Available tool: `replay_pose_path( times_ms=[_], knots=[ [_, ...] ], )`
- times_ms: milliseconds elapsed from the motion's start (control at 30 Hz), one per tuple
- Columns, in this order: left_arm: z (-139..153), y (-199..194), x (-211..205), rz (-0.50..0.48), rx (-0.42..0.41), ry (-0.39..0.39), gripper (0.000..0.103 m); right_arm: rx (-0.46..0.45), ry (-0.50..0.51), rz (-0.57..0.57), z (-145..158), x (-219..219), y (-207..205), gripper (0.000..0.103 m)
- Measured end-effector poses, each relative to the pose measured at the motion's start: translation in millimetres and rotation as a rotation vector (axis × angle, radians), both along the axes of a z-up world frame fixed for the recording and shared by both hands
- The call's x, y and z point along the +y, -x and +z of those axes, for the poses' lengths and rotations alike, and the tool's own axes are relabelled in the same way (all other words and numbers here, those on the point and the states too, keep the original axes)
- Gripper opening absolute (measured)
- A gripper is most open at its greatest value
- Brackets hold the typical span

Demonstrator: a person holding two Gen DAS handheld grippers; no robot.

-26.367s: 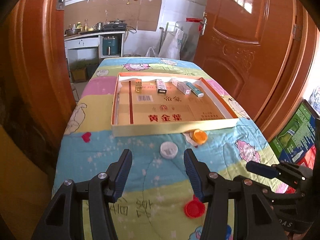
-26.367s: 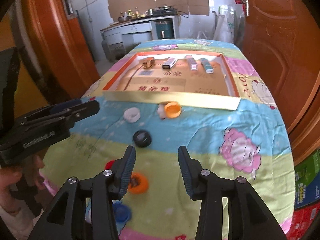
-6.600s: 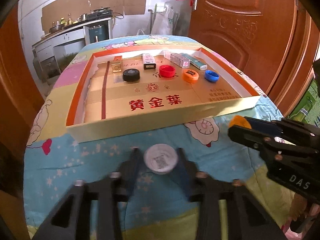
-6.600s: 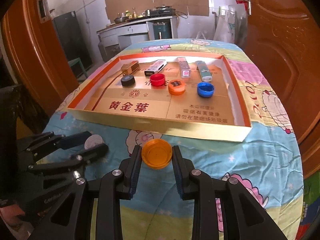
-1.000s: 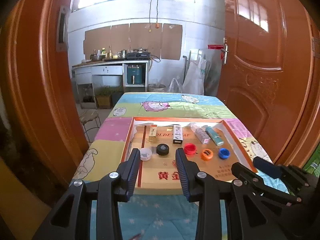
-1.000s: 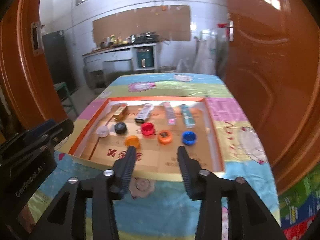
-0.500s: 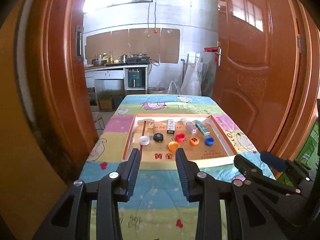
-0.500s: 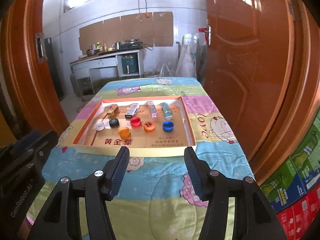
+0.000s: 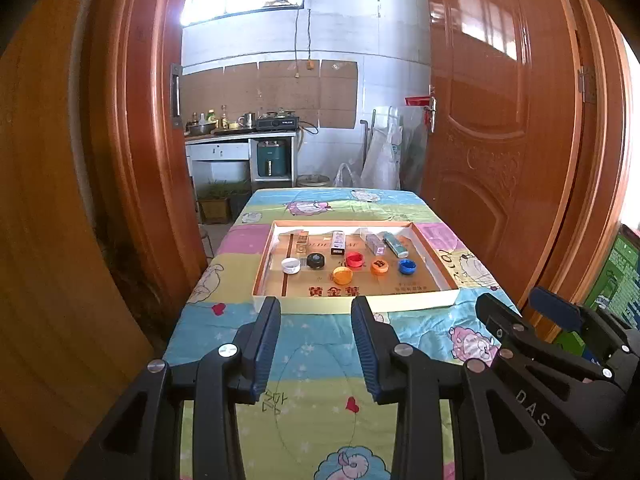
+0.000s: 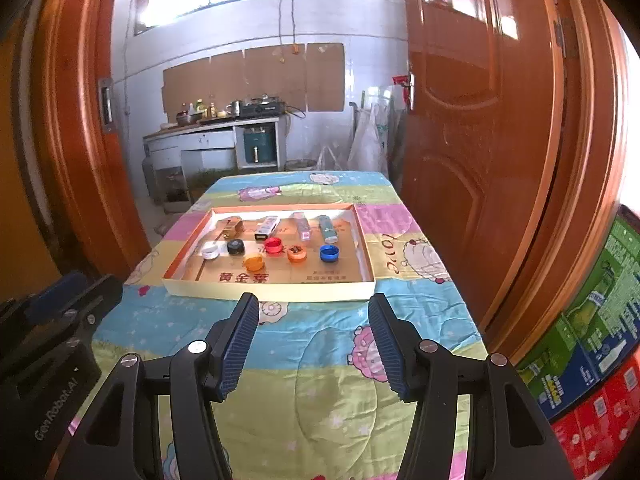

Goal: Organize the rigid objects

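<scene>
Both my grippers hang empty over the near end of the quilt-covered table (image 9: 320, 408): the left gripper (image 9: 316, 344) has its jaws partly spread with only bedding between them, and the right gripper (image 10: 308, 344) stands wider, its jaws having just been opening on nothing. Everything I can see of the job sits in the shallow cardboard tray (image 10: 272, 292) in the middle of the table. Along its far wall lie four small boxes and tubes, and nearer me the bottle caps: white cap (image 10: 211, 251) towards the left wall, black cap (image 10: 235, 246), red cap (image 10: 273, 245), dark-orange cap (image 10: 297, 254) and blue cap (image 10: 329, 253) in a rough row, with the orange cap (image 10: 253, 262) just in front of that row. No loose item shows on the quilt, so I judge the sorting done, or nearly; the orange cap could be nudged into line. Compared with a second ago, both cameras now stand much further back from the tray, and the tray's contents look unchanged.
</scene>
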State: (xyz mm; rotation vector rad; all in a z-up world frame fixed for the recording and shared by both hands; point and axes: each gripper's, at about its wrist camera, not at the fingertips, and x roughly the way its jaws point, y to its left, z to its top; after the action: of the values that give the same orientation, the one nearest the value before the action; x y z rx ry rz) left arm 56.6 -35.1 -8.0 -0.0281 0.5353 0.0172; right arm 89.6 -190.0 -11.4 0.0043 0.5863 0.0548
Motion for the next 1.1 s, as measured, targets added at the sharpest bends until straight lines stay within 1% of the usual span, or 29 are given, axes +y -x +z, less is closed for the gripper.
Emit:
replay_pose_path(
  times_ms=[233,600,1100],
  knots=[
    [6,19,3,0.025,-0.02,-0.003,0.037,-0.025,0.006,0.016,9,5,15,0.059],
    [12,40,5,0.023,-0.035,-0.002,0.037,-0.05,0.013,0.031,15,11,39,0.059],
    [14,56,6,0.021,-0.048,-0.004,0.037,-0.074,0.016,0.03,18,12,61,0.059]
  ],
)
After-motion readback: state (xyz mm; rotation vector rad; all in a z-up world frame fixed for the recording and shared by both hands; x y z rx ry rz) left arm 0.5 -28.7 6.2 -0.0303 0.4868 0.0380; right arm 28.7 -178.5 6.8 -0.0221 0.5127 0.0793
